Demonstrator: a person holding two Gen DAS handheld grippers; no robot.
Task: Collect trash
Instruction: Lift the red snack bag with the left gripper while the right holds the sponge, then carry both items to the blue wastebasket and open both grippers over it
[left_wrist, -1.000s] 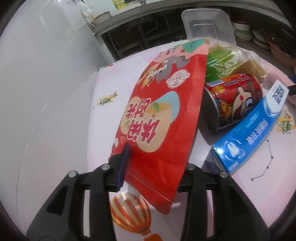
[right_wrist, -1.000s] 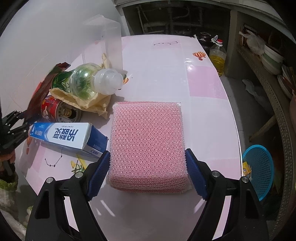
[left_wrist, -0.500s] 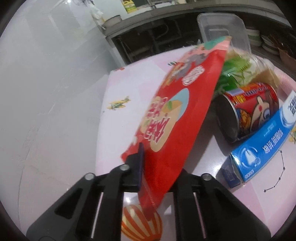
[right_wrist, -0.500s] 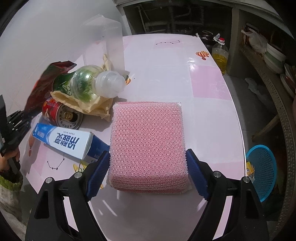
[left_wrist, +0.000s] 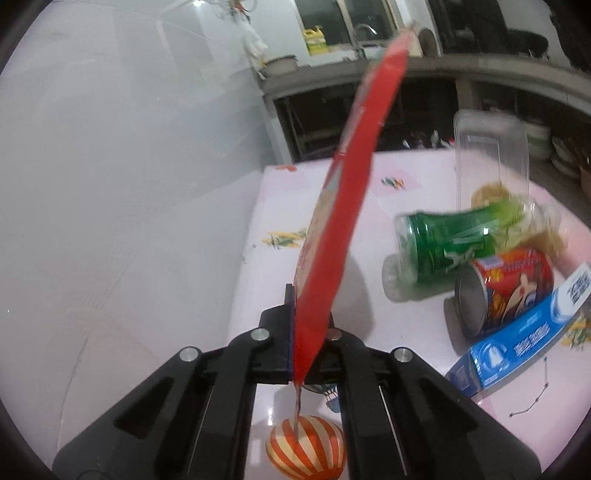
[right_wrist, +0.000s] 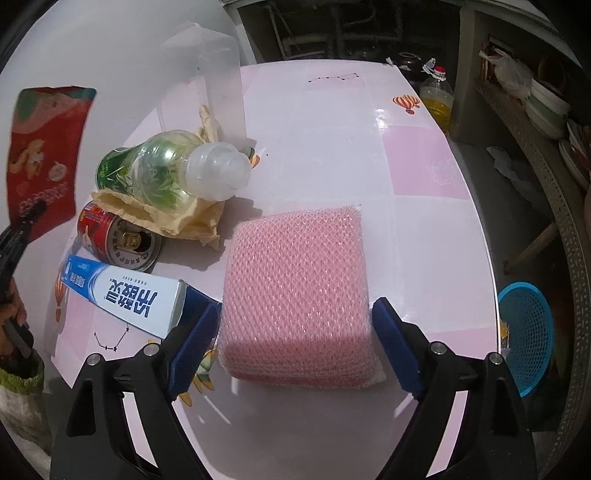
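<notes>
My left gripper (left_wrist: 310, 314) is shut on the lower corner of a red snack bag (left_wrist: 347, 206), which stands edge-on, lifted above the pink table (left_wrist: 406, 177). The right wrist view shows that bag (right_wrist: 44, 147) hanging at the far left. A pink mesh sponge pack (right_wrist: 299, 266) lies flat on the table between the jaws of my right gripper (right_wrist: 295, 332). Those jaws are opening, and the blue pads (right_wrist: 199, 332) stand just off the pack's sides. A green bottle (right_wrist: 166, 170), a red can (right_wrist: 114, 236), a blue toothpaste box (right_wrist: 122, 291) and crumpled paper (right_wrist: 184, 218) lie together.
A clear plastic container (right_wrist: 210, 81) stands behind the pile near the white wall. Off the table's right edge sit a blue basket (right_wrist: 528, 332) on the floor and an oil bottle (right_wrist: 437, 99). A person's hand (right_wrist: 11, 314) and a sack (right_wrist: 18, 387) show at lower left.
My left gripper closed on the red bag and lifted it off the can and bottle, turning it edge-on. My right gripper's jaws spread a little away from the pink pack.
</notes>
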